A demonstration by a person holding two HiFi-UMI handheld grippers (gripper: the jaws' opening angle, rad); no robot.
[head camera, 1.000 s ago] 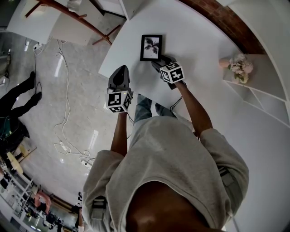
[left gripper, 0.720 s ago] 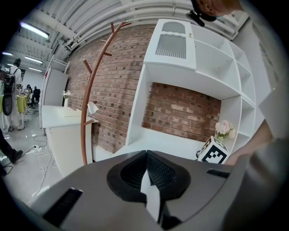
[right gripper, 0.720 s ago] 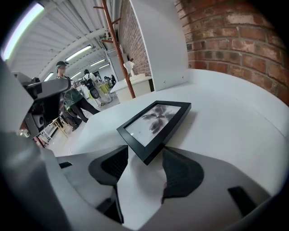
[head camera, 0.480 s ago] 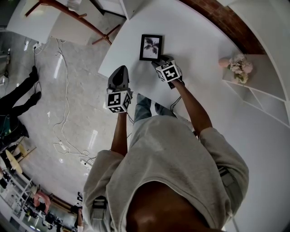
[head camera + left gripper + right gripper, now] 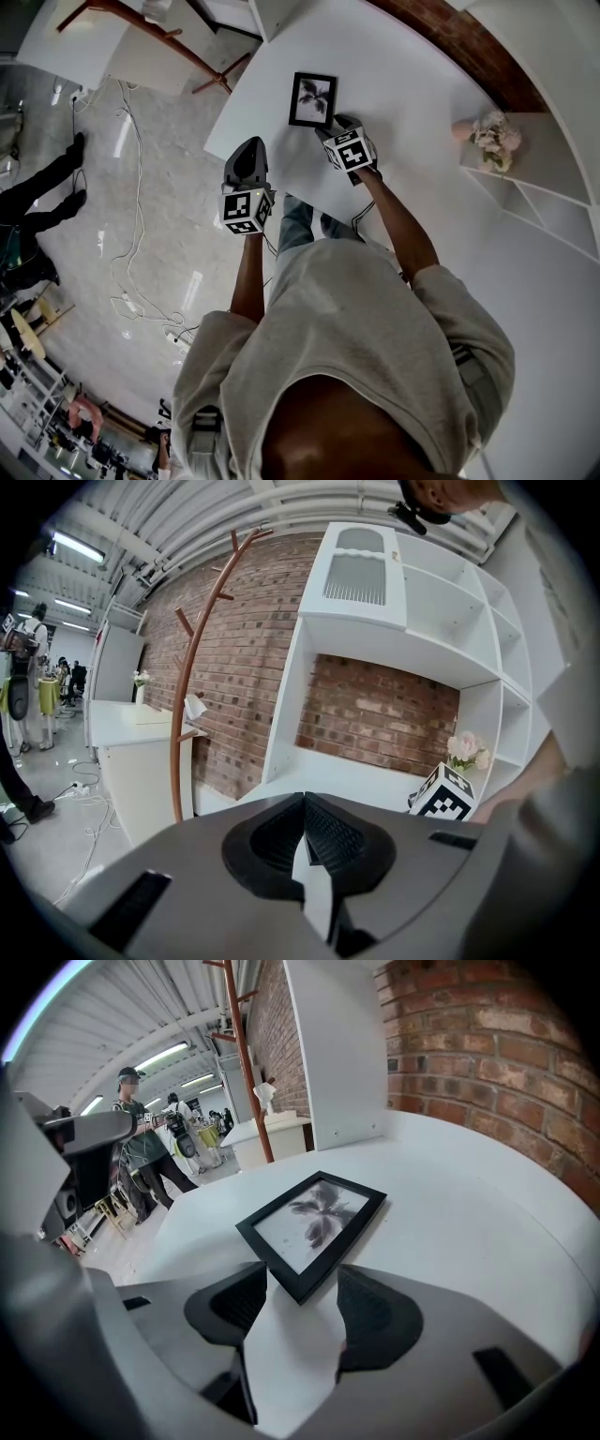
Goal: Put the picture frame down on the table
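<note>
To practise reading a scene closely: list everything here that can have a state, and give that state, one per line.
picture frame: lying flat and face up on the table, not clamped.
right gripper: open, jaws apart with the frame's near corner between them.
left gripper: shut, nothing between its jaws, held off the table's edge.
flowers: resting on the white shelf, untouched.
</note>
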